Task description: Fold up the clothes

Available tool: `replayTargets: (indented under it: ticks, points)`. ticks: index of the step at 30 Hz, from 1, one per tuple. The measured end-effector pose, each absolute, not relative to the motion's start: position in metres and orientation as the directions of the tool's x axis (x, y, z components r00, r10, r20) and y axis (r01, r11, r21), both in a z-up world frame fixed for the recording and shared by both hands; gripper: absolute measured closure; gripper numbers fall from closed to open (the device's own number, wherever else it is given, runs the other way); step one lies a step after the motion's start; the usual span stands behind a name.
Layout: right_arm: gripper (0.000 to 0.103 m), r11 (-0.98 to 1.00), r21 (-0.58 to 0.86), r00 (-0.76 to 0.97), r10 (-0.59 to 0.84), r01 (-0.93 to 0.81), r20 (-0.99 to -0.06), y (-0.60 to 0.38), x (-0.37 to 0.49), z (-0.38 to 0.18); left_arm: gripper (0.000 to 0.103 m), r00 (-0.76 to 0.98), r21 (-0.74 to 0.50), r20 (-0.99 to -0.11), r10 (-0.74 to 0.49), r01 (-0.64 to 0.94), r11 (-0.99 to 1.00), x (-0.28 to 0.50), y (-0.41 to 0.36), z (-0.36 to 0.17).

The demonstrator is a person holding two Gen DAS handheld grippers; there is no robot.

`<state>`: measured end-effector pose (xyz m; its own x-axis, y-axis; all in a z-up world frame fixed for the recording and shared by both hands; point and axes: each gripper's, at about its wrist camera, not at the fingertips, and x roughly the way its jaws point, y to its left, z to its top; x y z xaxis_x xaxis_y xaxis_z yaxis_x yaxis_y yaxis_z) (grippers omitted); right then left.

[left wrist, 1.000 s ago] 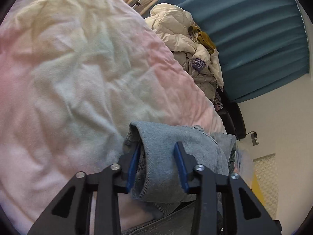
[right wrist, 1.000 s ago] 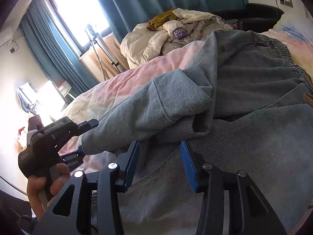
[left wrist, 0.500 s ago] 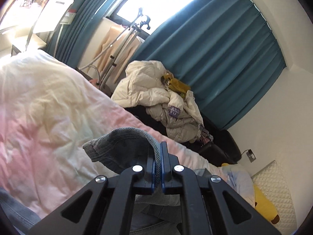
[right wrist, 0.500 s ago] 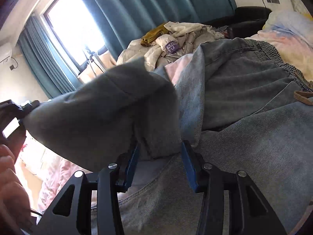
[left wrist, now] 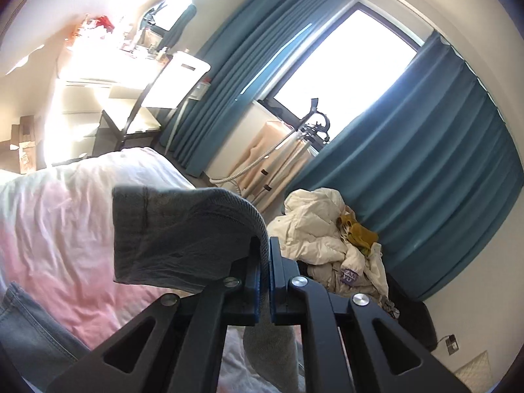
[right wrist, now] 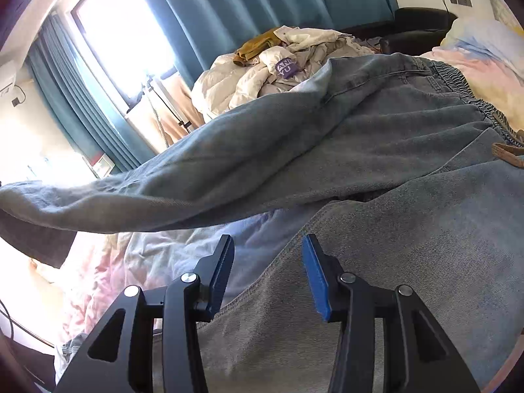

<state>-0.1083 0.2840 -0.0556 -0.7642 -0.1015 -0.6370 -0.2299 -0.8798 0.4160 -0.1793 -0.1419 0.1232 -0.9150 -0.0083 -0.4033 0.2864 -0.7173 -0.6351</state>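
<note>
Blue-grey jeans (right wrist: 409, 170) lie spread over a pink and white duvet (left wrist: 49, 216). My left gripper (left wrist: 263, 255) is shut on the hem of one jeans leg (left wrist: 170, 235), which hangs lifted above the bed. From the right wrist view that raised leg (right wrist: 203, 177) stretches out to the left in mid-air. My right gripper (right wrist: 267, 262) stands open just above the other jeans leg (right wrist: 360, 294), with nothing between its fingers. The elastic waistband (right wrist: 458, 78) lies at the far right.
A heap of cream jackets and a mustard garment (left wrist: 330, 229) sits on a dark sofa beyond the bed. Teal curtains (left wrist: 425, 150) frame a bright window. A garment steamer stand (left wrist: 294, 144) and a white chair (left wrist: 173, 82) stand near the bed's far side.
My left gripper closed on the jeans leg hem and lifted it up off the duvet. The leg now stretches out taut to the left. The right gripper stayed open in place.
</note>
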Motion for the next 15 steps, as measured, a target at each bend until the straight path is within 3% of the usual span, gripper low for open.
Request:
replayTargets:
  ticks: [5,10,15]
  points:
    - [0.059,-0.882,0.411,-0.752,-0.105,-0.232,-0.651,0.282,-0.112,-0.06,0.1,-0.843,-0.605,-0.522,-0.134,0.476,-0.638,-0.199,-0.179,0.084]
    - [0.059,-0.878,0.42,-0.727,-0.132,-0.229,-0.673,0.28,-0.119,-0.07,0.1,-0.747,-0.496,-0.633,-0.203,0.592,-0.635,-0.226,-0.191,0.021]
    - [0.059,-0.869,0.449,-0.704,-0.185,-0.209,-0.686,0.278,-0.129,-0.083,0.1,-0.726,-0.483,-0.67,-0.153,0.583,-0.654,-0.236,-0.193,-0.024]
